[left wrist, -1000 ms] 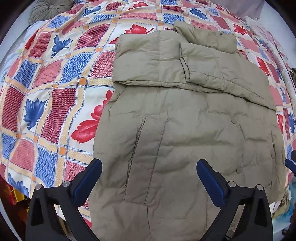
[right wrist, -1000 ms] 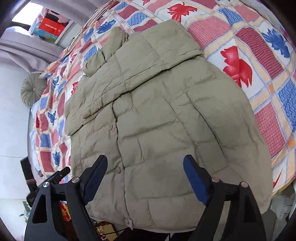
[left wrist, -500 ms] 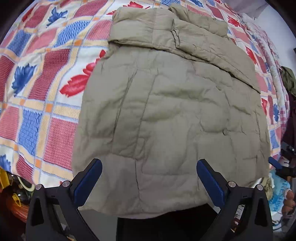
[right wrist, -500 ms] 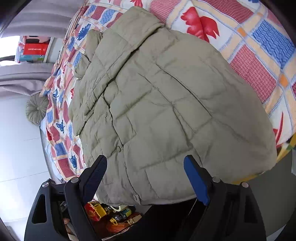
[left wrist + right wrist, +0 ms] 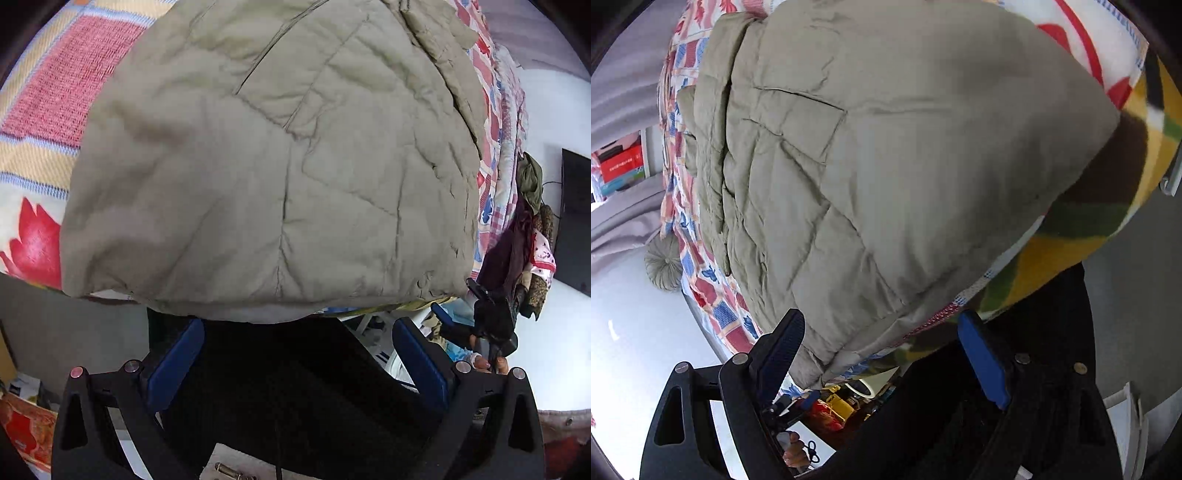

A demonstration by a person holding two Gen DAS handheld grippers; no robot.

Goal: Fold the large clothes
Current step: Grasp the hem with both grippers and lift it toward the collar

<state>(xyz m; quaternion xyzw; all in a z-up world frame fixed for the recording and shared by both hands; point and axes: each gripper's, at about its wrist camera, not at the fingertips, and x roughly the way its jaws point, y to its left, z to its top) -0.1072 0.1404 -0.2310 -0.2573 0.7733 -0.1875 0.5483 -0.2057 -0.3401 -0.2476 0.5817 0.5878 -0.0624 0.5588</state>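
Jacket [image 5: 280, 155] hem at bed edge [image 5: 1071, 236], overhanging.

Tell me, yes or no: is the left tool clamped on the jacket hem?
No, the left tool is open, below the jacket hem.

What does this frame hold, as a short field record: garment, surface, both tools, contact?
garment: olive quilted jacket, lying flat, its hem hanging past the bed edge
surface: bed with a patchwork bedspread in red, blue and cream
left tool: open, below the hem, fingers empty
right tool: open, at the hem corner, its left finger close beside the fabric
contact: no grip on the jacket in either view
background: round grey cushion at the bed's far end
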